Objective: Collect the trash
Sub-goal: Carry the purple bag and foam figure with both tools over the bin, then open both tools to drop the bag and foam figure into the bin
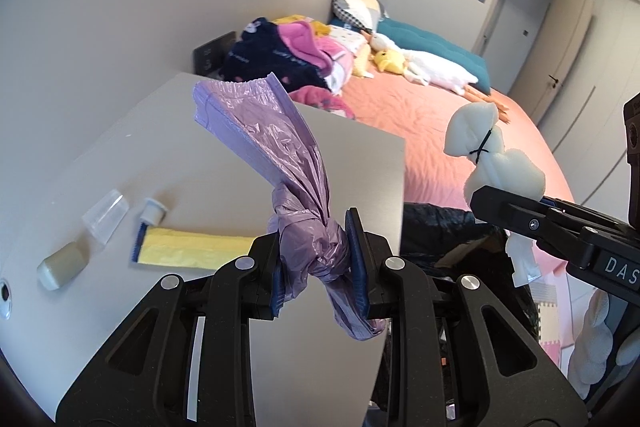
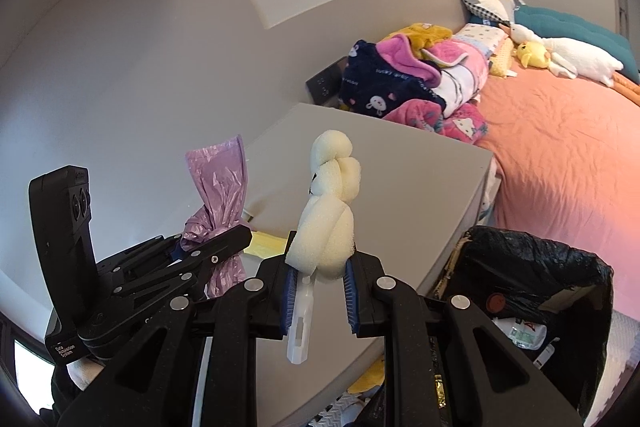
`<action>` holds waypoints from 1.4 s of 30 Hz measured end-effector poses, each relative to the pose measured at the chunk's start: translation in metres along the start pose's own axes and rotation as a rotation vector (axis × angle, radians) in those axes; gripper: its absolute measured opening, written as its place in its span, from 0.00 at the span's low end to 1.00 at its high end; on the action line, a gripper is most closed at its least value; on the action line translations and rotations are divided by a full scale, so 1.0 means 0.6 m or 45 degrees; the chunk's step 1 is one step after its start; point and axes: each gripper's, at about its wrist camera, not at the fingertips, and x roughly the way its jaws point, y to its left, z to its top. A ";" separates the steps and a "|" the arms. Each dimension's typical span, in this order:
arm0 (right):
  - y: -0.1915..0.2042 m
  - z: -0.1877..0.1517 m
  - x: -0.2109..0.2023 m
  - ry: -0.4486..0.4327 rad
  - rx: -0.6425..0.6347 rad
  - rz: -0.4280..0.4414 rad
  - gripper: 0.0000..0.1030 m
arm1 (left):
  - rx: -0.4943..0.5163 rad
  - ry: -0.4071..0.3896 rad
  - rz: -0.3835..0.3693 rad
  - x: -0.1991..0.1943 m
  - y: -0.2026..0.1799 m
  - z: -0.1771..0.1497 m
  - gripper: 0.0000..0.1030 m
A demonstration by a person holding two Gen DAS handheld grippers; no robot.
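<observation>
My left gripper is shut on a knotted purple plastic bag, whose loose end fans upward over the grey table. The same purple bag and left gripper show at the left of the right wrist view. My right gripper is shut on a white foam bundle tied with black thread, with a white plastic strip hanging below it. In the left wrist view the foam bundle sits in the right gripper at the right. A bin lined with a black bag stands beside the table, below the right gripper.
On the table lie a yellow folded piece, a clear plastic cup, a small white cap and a beige block. Behind the table is a bed with piled clothes and plush toys.
</observation>
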 end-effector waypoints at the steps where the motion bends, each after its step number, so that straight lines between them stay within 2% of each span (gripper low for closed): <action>1: -0.004 -0.002 -0.006 -0.007 0.007 -0.006 0.21 | 0.012 0.002 -0.009 0.003 -0.005 0.002 0.25; 23: -0.127 -0.032 -0.109 -0.134 0.212 -0.213 0.21 | 0.237 0.054 -0.229 0.065 -0.148 0.027 0.25; 41: -0.220 -0.064 -0.178 -0.202 0.360 -0.366 0.24 | 0.390 0.183 -0.440 0.113 -0.263 0.015 0.25; 42: -0.221 -0.065 -0.180 -0.205 0.357 -0.381 0.28 | 0.399 0.192 -0.457 0.115 -0.267 0.016 0.36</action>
